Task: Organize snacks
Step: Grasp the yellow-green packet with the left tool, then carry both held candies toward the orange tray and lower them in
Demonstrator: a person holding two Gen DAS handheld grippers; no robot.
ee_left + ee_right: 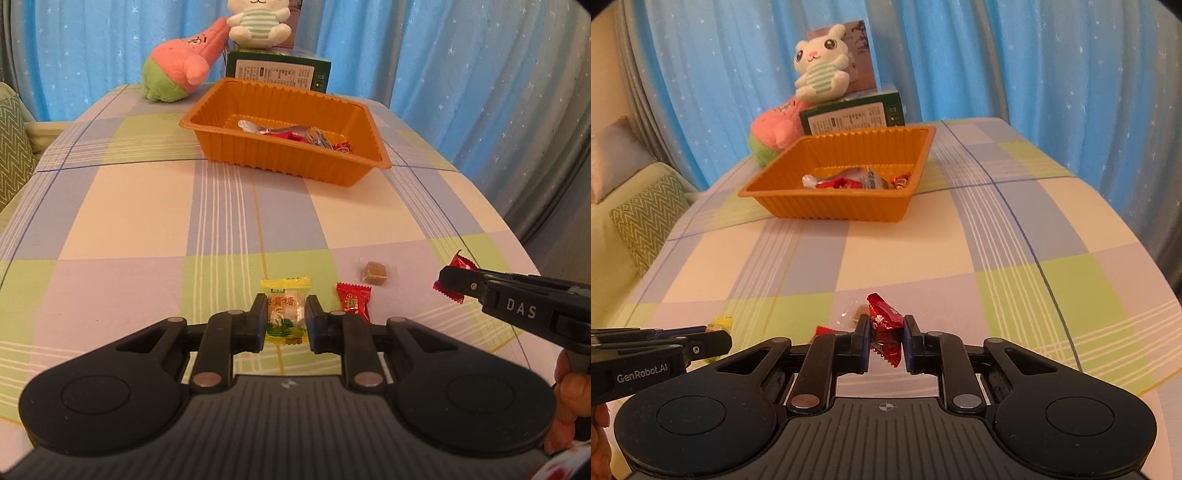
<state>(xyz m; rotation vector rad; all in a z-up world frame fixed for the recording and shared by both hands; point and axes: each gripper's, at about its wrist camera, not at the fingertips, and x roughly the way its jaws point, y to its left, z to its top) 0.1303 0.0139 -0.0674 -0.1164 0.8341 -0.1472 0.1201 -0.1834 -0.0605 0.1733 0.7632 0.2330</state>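
Yellow candy (286, 318) sat clamped in the left gripper (287, 319); at 3 o'clock the right gripper (452, 284) pinched a red candy (459, 264). Left view alone showed a clear-wrapped brown candy (376, 274) and another red one (353, 301) on the tablecloth (147, 229). Right view showed the orange tray (827, 206) at 12 o'clock, wrappers inside.

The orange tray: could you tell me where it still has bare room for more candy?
The orange tray is bare along its left side and far wall. The wrapped candies crowd its near right corner.
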